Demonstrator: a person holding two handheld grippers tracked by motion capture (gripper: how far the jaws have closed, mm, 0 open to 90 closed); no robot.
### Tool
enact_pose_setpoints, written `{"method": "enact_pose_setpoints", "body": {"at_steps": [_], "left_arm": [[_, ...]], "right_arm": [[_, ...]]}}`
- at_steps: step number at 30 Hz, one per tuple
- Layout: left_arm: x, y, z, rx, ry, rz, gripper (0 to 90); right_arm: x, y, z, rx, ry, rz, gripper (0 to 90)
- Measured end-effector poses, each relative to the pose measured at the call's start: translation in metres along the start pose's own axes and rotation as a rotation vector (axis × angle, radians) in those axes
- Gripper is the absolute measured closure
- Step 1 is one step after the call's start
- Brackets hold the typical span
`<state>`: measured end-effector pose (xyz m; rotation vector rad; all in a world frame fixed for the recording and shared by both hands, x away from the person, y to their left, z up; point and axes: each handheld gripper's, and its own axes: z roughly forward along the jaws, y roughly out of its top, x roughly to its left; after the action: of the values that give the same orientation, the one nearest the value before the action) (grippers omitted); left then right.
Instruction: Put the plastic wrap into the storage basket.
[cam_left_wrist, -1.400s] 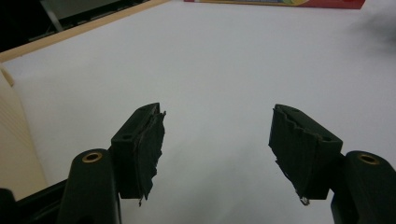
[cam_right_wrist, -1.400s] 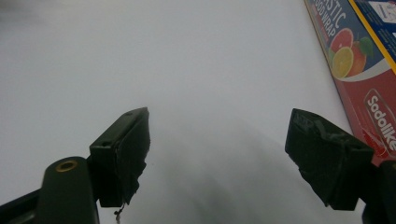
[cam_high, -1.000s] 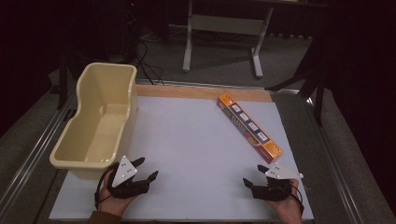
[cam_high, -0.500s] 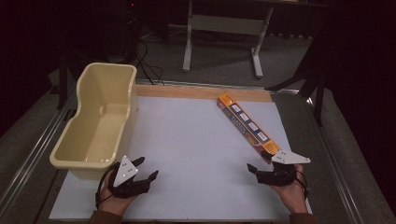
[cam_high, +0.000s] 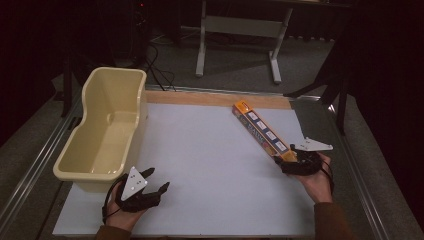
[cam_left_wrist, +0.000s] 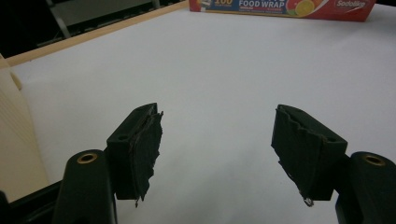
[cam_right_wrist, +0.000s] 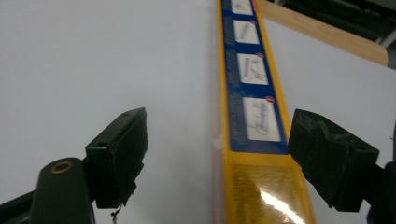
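Nearest the person, the left claw (cam_high: 151, 182) sat at the table's (cam_high: 210, 165) near-left corner, just beside the near end of the cream tub (cam_high: 102, 135). Its jaws stood wide apart w/ nothing between them; in the left gripper view only bare white surface lay past the pads (cam_left_wrist: 140, 154). Compared w/ the frames a sec before, it hadn't shifted.

The change was on the right. The right claw (cam_high: 286, 161) had left its spot near the table's near-right corner and travelled away from the person, along the right edge, up to the near end of the food wrap box (cam_high: 264, 133). Its jaws had just been opening wider. In the right gripper view the box's (cam_right_wrist: 252, 116) yellow near end ran up between the two pads (cam_right_wrist: 119, 154), closer to the right-hand one; neither pad looked pressed on it, so it read as open around the box, not gripping.

The box lay flat and diagonal on the right half of the table, near end by the right edge, far end pointing toward the wooden strip (cam_high: 215, 98) along the far edge. The tub was empty, along the left edge.

Judgement: approach phase approx. done, pick-up not yet made. Next step prob. closing on the box end; gripping a long box at one end could let it swing.
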<state>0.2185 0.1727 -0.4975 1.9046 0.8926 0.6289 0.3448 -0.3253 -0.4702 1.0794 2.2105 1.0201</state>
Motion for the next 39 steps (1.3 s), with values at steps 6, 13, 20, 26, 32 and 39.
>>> {"method": "enact_pose_setpoints", "body": {"at_steps": [6,13,20,26,32,39], "left_arm": [[-0.001,0.0,0.001,0.001,0.0,0.005,32.3],[-0.001,0.0,0.0,-0.002,-0.001,0.004,32.2],[0.001,0.0,-0.001,-0.007,0.003,-0.005,32.2],[0.001,0.001,-0.001,-0.007,0.006,-0.003,32.2],[0.001,0.001,-0.002,-0.006,0.011,-0.003,32.2],[0.002,0.0,-0.002,-0.012,0.016,-0.007,32.3]], "right_arm": [[-0.02,0.002,0.02,0.069,0.006,0.032,16.7],[-0.032,0.001,0.04,0.146,0.032,0.067,14.9],[-0.039,-0.001,0.056,0.256,0.078,0.094,31.5],[-0.03,-0.002,0.057,0.301,0.038,0.087,38.6],[-0.008,-0.005,0.047,0.327,0.008,0.118,38.7],[0.019,-0.02,0.021,0.355,-0.01,0.141,38.7]]}}
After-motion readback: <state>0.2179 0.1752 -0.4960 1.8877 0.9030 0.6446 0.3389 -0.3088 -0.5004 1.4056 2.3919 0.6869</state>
